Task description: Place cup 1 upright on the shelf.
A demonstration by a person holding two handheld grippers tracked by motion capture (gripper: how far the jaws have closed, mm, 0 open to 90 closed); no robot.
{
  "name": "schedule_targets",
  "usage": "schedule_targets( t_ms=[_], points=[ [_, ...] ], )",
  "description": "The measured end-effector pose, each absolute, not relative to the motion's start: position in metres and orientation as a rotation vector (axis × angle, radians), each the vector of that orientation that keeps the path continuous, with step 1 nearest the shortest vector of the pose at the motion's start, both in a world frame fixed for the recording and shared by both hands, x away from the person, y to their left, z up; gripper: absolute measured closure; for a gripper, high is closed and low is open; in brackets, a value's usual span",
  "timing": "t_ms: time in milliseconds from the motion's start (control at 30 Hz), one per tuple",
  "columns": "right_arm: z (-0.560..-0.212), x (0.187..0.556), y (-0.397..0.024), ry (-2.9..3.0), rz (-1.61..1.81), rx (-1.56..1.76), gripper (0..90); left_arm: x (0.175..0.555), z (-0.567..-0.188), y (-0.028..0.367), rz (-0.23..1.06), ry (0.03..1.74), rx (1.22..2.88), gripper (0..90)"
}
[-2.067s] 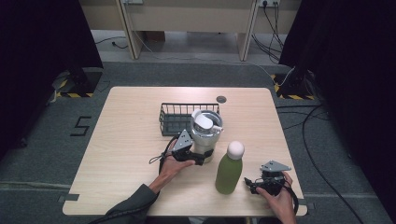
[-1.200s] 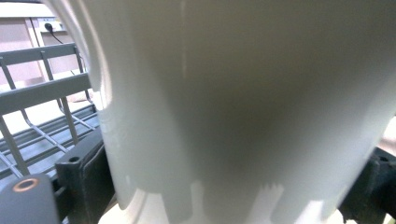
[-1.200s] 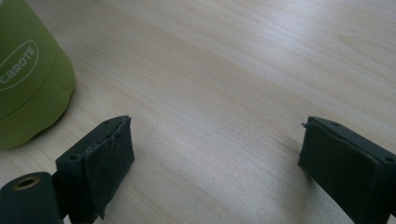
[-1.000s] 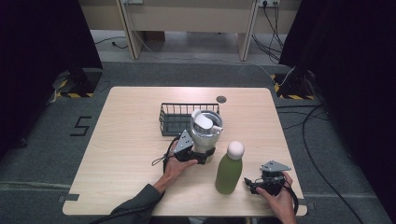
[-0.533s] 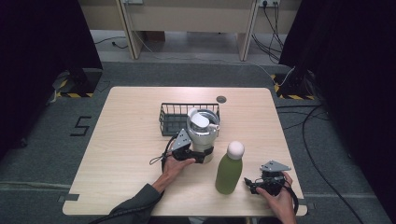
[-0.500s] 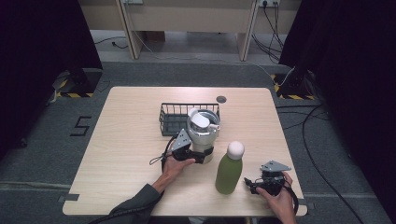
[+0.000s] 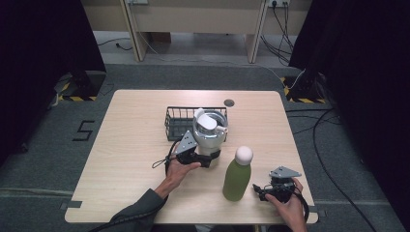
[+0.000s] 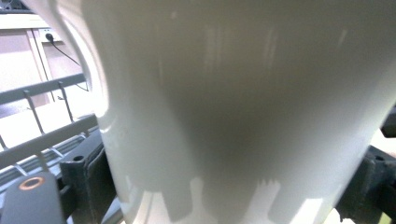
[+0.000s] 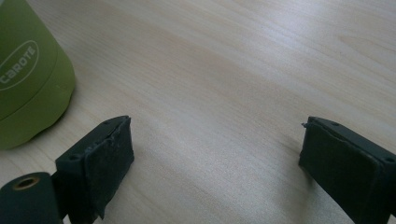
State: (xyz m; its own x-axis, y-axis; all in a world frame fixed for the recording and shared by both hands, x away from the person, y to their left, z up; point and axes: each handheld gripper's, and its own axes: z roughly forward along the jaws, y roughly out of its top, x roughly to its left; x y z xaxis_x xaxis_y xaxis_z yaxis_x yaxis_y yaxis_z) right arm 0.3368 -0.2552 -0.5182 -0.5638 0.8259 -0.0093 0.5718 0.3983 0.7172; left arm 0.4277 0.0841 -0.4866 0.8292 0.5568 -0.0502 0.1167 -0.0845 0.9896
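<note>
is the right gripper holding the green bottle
No, the right gripper has its jaws wide apart over bare table, with the green bottle standing off to one side, untouched.

left tongs (image 7: 209, 157): clamped, raised | right tongs (image 7: 261, 189): jaws apart, resting low

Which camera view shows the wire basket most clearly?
The high view: the wire basket shows nearly whole behind the white mug that the left gripper holds. The left gripper view shows some bars beside the mug. The right gripper view looks elsewhere.
</note>
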Motion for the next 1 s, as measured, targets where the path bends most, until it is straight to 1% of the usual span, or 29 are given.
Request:
schedule_targets(
  t_ms=[167, 333, 667, 800, 1000],
  points=[
    [-0.518, 0.337, -0.255, 2.297, 0.964, 1.208, 9.8, 0.429, -0.476, 0.088, 0.385, 0.55, 1.644, 11.1],
    [-0.518, 0.337, -0.255, 2.297, 0.964, 1.207, 9.8, 0.428, -0.463, 0.094, 0.401, 0.514, 1.666, 11.0],
    [-0.518, 0.337, -0.255, 2.297, 0.965, 1.208, 9.8, 0.431, -0.438, 0.11, 0.384, 0.509, 1.681, 11.1],
    [-0.518, 0.337, -0.255, 2.297, 0.964, 1.21, 9.8, 0.432, -0.426, 0.117, 0.413, 0.5, 1.698, 11.1],
    [-0.518, 0.337, -0.255, 2.296, 0.964, 1.214, 9.7, 0.434, -0.412, 0.12, 0.41, 0.5, 1.701, 11.1]
  ],
)
